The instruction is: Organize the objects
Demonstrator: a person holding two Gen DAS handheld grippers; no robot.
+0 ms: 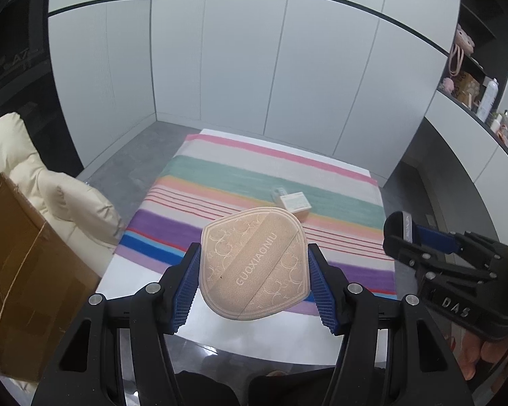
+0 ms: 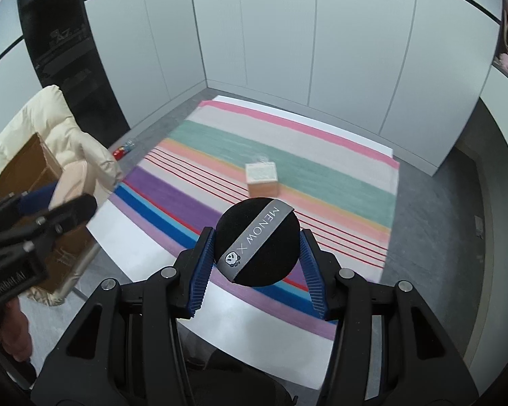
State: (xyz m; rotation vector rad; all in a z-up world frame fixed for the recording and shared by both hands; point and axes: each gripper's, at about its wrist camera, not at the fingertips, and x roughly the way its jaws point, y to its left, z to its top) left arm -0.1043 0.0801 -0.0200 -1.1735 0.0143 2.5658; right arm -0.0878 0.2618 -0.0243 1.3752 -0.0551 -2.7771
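Note:
In the left wrist view my left gripper (image 1: 255, 282) is shut on a beige powder puff (image 1: 254, 264) with a lettered strap, held flat above the near edge of the striped cloth (image 1: 193, 199). In the right wrist view my right gripper (image 2: 256, 264) is shut on a round black powder puff (image 2: 258, 242) with a grey strap. The right gripper (image 1: 423, 237) also shows at the right of the left view, its black puff (image 1: 398, 223) between the pads. The left gripper (image 2: 50, 209) with the beige puff (image 2: 74, 182) appears at the left of the right view.
A small peach box (image 2: 262, 179) with a white label lies on the cloth's middle stripes, a clear little item behind it. A cardboard box (image 1: 27, 270) and a cream padded jacket (image 1: 34, 182) sit at the left. White cabinet walls stand behind; shelves (image 1: 474, 77) hold clutter at the right.

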